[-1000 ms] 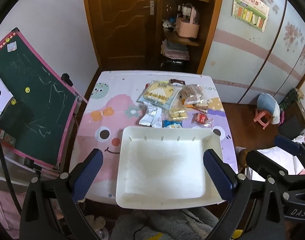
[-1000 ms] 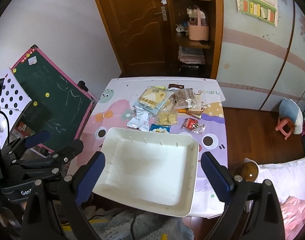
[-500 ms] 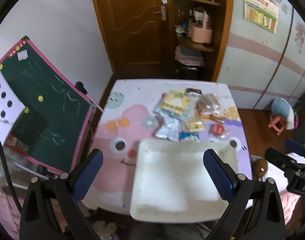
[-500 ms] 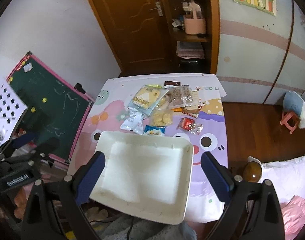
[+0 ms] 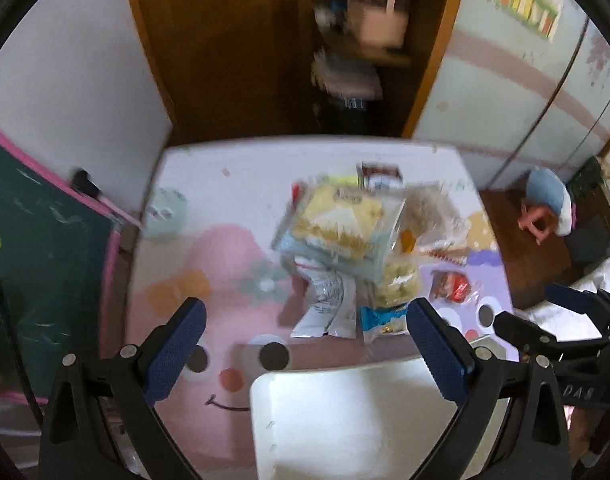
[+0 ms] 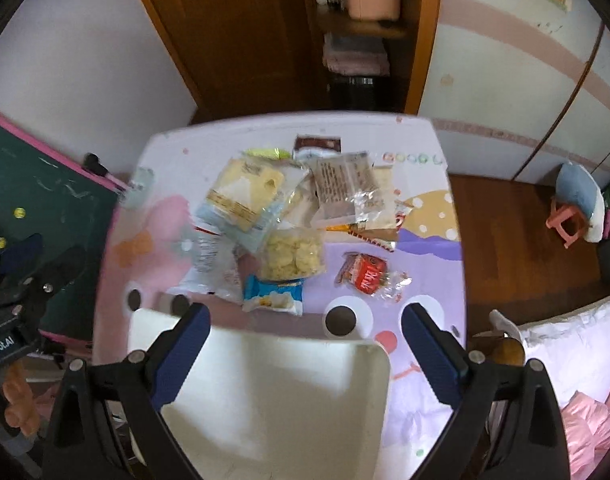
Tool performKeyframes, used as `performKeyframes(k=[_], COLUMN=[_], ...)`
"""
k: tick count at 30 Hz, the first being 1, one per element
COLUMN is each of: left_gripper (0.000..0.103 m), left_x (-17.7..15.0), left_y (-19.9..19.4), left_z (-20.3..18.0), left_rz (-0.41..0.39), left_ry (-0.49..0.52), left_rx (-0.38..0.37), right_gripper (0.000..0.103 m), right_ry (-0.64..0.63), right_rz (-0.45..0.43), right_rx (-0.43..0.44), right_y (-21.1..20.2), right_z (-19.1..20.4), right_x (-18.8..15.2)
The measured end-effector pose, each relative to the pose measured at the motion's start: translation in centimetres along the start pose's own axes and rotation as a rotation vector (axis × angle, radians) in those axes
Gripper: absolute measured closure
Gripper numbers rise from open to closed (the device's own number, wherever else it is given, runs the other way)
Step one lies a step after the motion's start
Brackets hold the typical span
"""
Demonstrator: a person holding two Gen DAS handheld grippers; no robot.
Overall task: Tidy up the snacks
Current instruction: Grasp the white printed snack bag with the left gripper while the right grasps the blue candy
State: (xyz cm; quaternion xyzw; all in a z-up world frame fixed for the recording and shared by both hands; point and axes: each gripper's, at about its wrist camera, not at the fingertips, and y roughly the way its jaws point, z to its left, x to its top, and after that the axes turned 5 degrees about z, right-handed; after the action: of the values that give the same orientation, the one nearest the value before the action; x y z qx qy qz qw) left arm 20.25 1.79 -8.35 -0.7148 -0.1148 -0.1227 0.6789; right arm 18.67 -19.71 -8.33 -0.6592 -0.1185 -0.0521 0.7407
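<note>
A pile of snack packets (image 5: 345, 248) lies on the far half of a small cartoon-print table (image 5: 209, 264); it also shows in the right wrist view (image 6: 281, 224). A large yellow-and-blue bag (image 6: 241, 200) lies on top, with a red packet (image 6: 367, 276) apart on the right. A white empty tray (image 5: 345, 420) sits at the near edge, also in the right wrist view (image 6: 281, 404). My left gripper (image 5: 305, 356) is open and empty above the tray's far edge. My right gripper (image 6: 305, 352) is open and empty over the tray.
A green chalkboard easel (image 5: 37, 248) stands close to the table's left side. A wooden door and shelf (image 6: 361, 28) stand behind the table. A small pink stool (image 6: 569, 224) stands on the floor at the right. A bed with pink cloth (image 6: 585, 400) lies at the near right.
Both grippers have moved forward and lower toward the table, so the snacks look larger and the tray sits lower in each view. Both stay open and empty.
</note>
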Motion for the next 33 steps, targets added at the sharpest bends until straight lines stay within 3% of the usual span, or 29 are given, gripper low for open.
performKeyframes(k=[4,6,8,11,19,25,33], left_gripper=[0.003,0.003,0.003,0.003,0.004,0.034,0.045], left_x=[1.1,1.2,1.2,1.3,1.8,1.5,0.6], left_y=[7.3,10.8,13.8,16.8,21.7,23.5,22.7], left_z=[-0.5,-1.1,-1.4,-1.4,-1.7,0.4,2.7], left_rz=[0.123,0.175,0.226,0.283,0.399,0.472,0.432], left_ry=[0.02,0.049,0.064,0.055,0.011,-0.072,-0.105], left_rx=[-0.013,0.027,0.059,0.048,0.026,-0.054,-0.047], right_gripper=[0.012,0.012,0.013,0.014,0.015,0.015,0.018], right_ry=[0.003,0.004,-0.002,0.008,0.04,0.048,0.091], right_rz=[0.099,0.132,0.175,0.228,0.313,0.369,0.421], right_rx=[-0.01,-0.021,-0.014,-0.014,0.014,0.017,0.007], right_y=[5.5,7.6,10.1,13.2,17.0,19.1,21.1], right_z=[0.4,0.6,0.6,0.4,0.8,1.9,2.7], right_x=[1.6,1.8,1.8,1.6,1.3,1.2,0.9])
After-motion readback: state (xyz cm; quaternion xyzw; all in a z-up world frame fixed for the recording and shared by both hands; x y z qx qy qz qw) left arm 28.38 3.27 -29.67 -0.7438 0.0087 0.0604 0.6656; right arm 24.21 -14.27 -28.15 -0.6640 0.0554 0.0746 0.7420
